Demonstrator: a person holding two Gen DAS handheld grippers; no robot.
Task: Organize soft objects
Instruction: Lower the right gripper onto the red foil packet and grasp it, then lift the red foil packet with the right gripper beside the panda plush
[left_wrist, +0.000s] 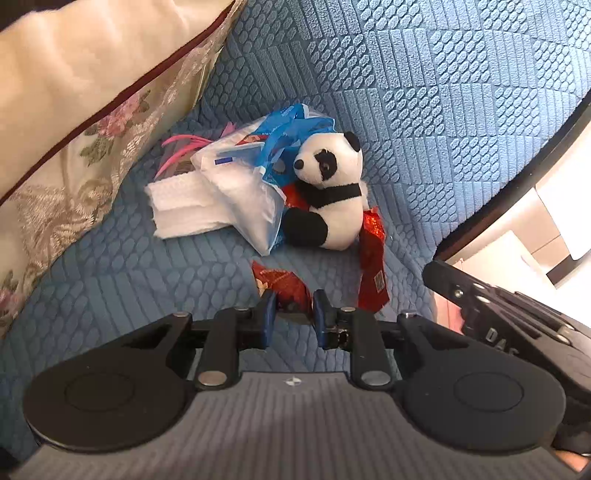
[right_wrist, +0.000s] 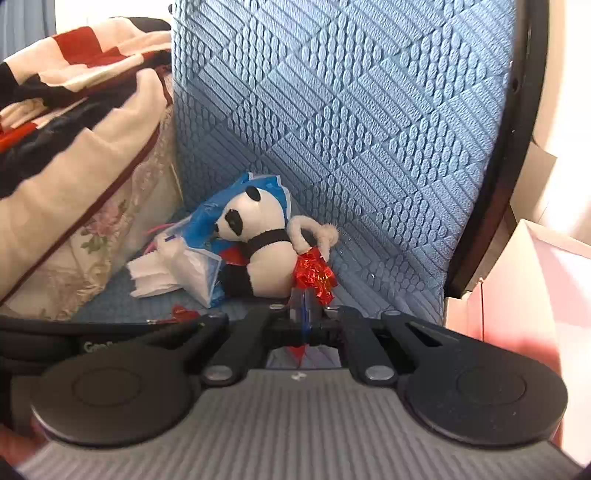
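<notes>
One plush panda (left_wrist: 330, 184), two red foil wrappers (left_wrist: 282, 286), one floral cushion (left_wrist: 74, 155)

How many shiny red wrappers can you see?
2. One red wrapper is pinched in the left hand-held gripper. The other red wrapper runs from under the panda plush to the right hand-held gripper, which is shut on it. More may hide underneath.
</notes>
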